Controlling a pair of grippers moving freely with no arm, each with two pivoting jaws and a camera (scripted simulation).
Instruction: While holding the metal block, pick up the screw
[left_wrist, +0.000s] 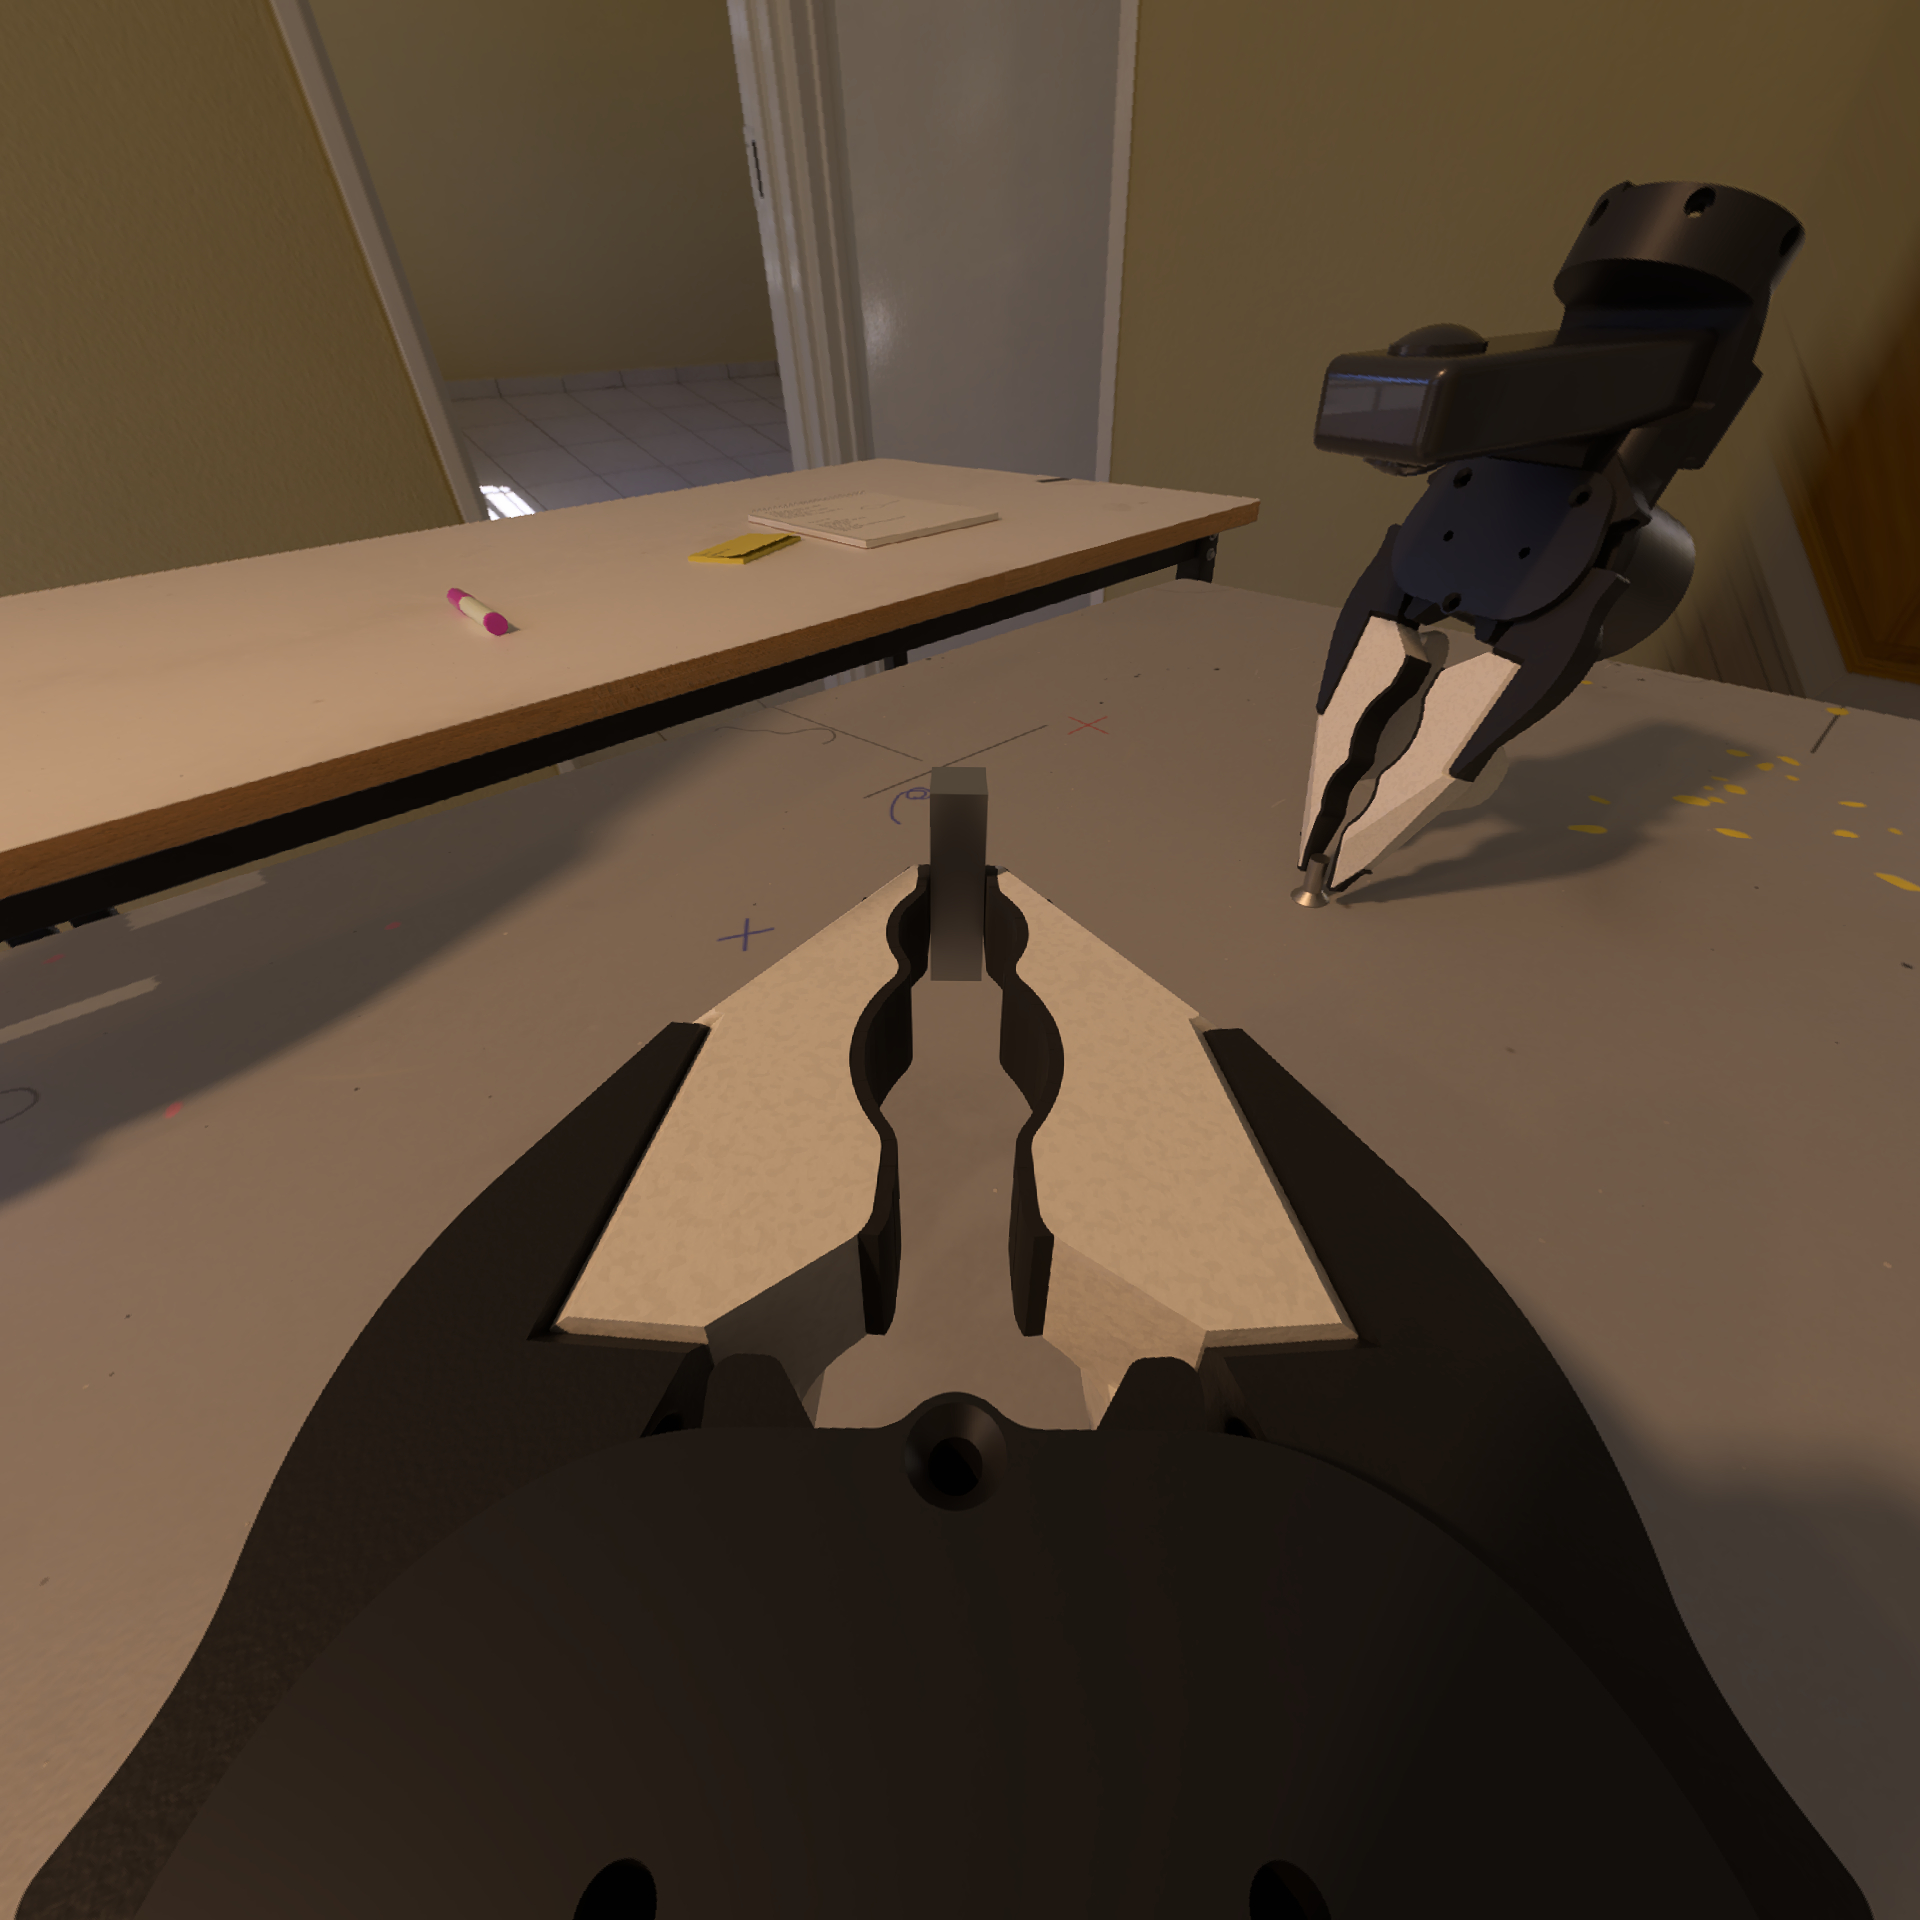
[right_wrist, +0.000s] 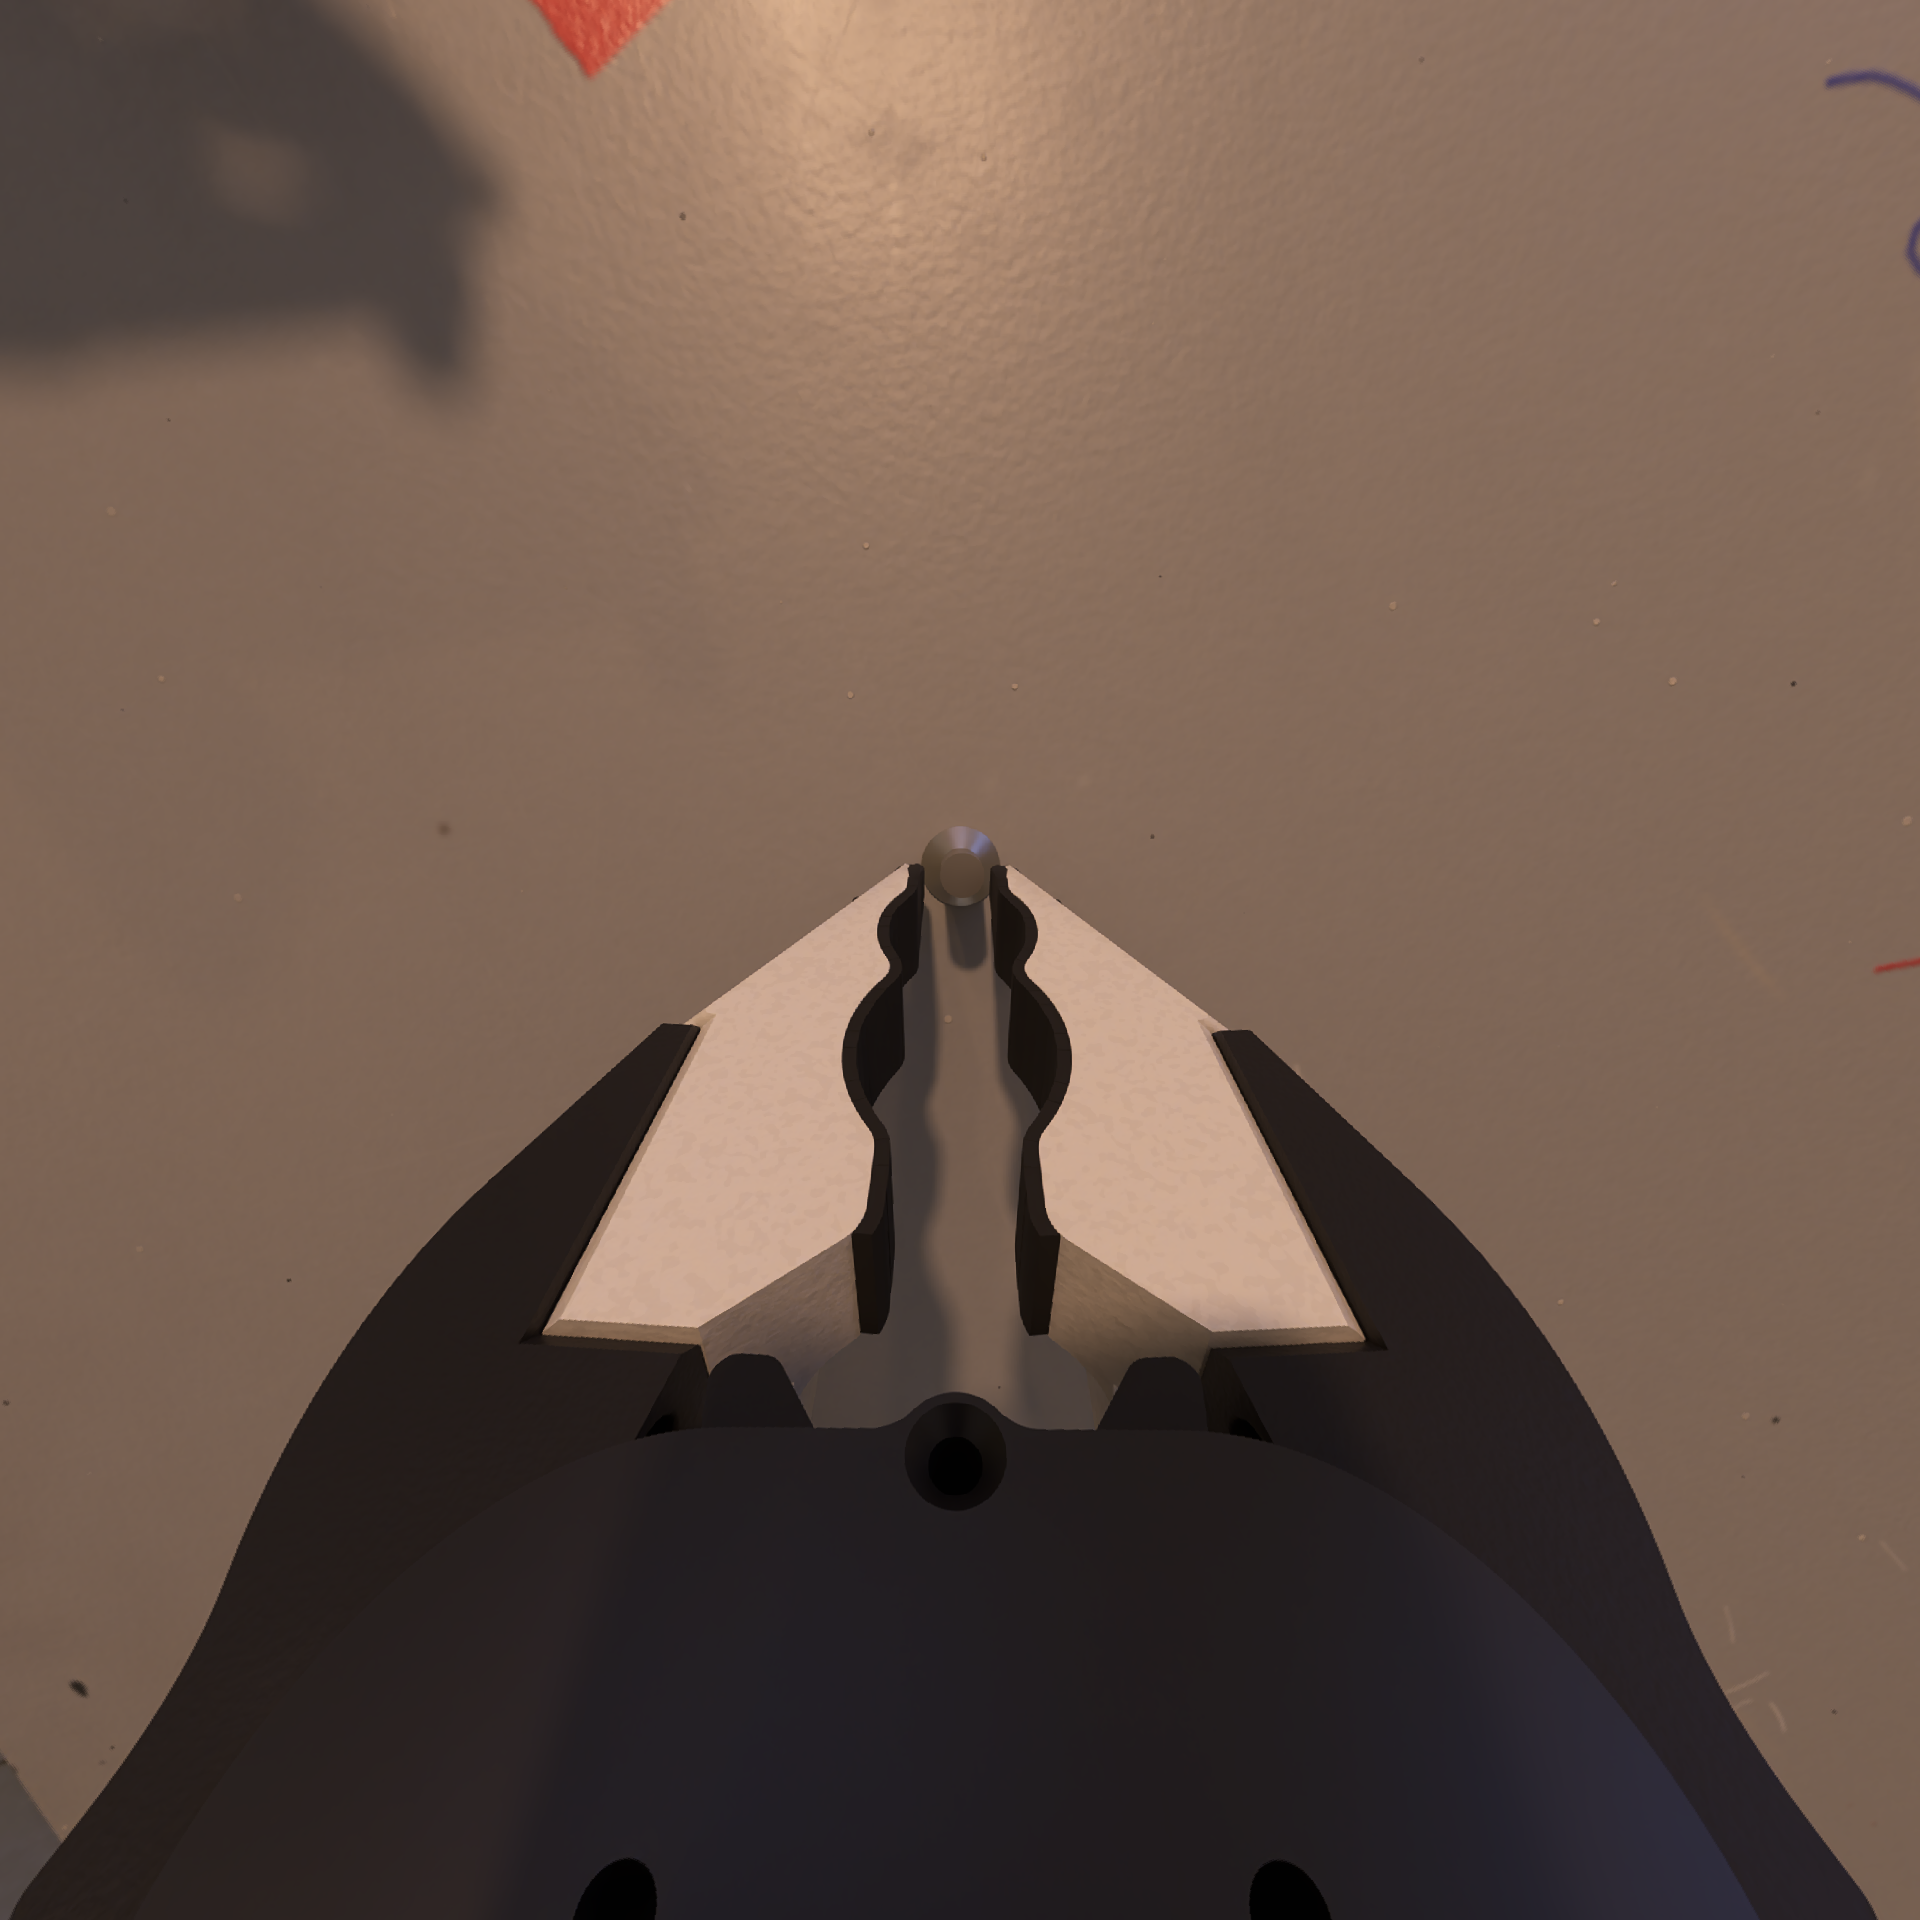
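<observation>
Left wrist view: the left claw (left_wrist: 956, 883) grips the upright dark grey metal block (left_wrist: 957, 873). The right claw (right_wrist: 958, 883), narrowed around the small silver flat-headed screw (right_wrist: 959, 871), has it pinched on the grey tabletop (right_wrist: 1039, 520); lifting remains.

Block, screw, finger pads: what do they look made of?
Block: dull dark-grey metal, matte, sharp edges. Screw: lighter silvery metal with a soft sheen on its head. Finger pads: pale, speckled, matte, probably plastic or rubber; hard to tell.
</observation>
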